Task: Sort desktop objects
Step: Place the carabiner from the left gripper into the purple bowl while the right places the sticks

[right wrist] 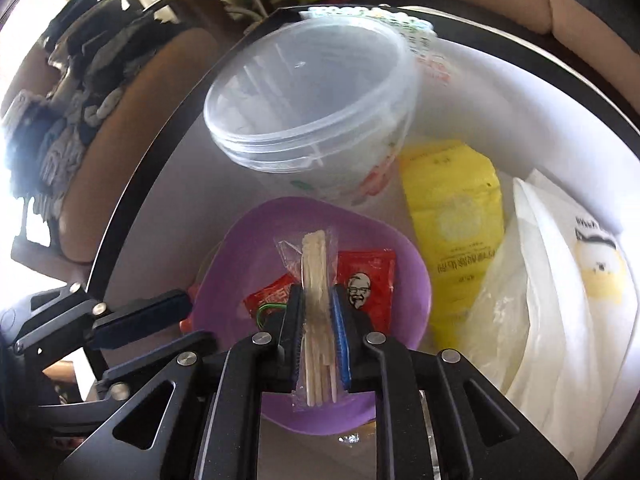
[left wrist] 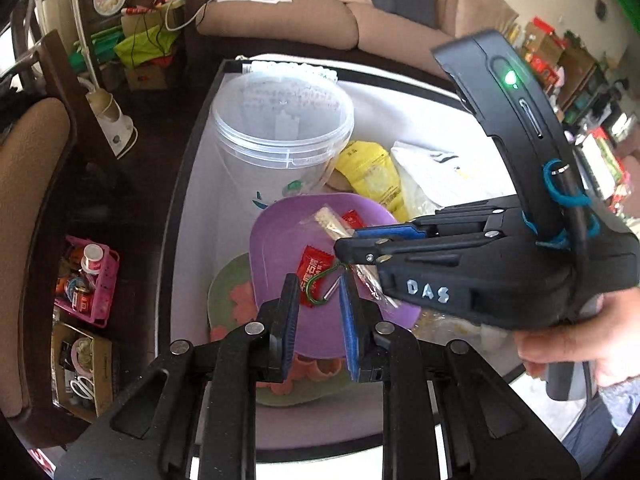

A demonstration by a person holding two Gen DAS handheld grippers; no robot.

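A purple plate (left wrist: pixel 276 240) (right wrist: pixel 248 240) lies on the white table, on top of a green flowered plate (left wrist: pixel 228 300). My right gripper (right wrist: pixel 316 300) (left wrist: pixel 352 240) is shut on a clear packet of wooden toothpicks (right wrist: pixel 316 264) (left wrist: pixel 330 220) just above the purple plate. Two red sauce sachets (right wrist: pixel 368 280) (left wrist: pixel 314 270) and a green carabiner (left wrist: pixel 320 284) lie on the purple plate. My left gripper (left wrist: pixel 318 312) is open, its jaws either side of the carabiner, close above the plate. A clear plastic tub (left wrist: pixel 280 132) (right wrist: pixel 312 92) stands behind the plates.
A yellow pouch (left wrist: pixel 372 176) (right wrist: pixel 456 224) and a white plastic bag (left wrist: pixel 440 176) (right wrist: pixel 552 280) lie right of the plates. The table's dark rim (left wrist: pixel 188 168) runs at left, with a chair (left wrist: pixel 28 200) and a pink basket (left wrist: pixel 88 280) on the floor beyond. A sofa (left wrist: pixel 320 12) stands behind.
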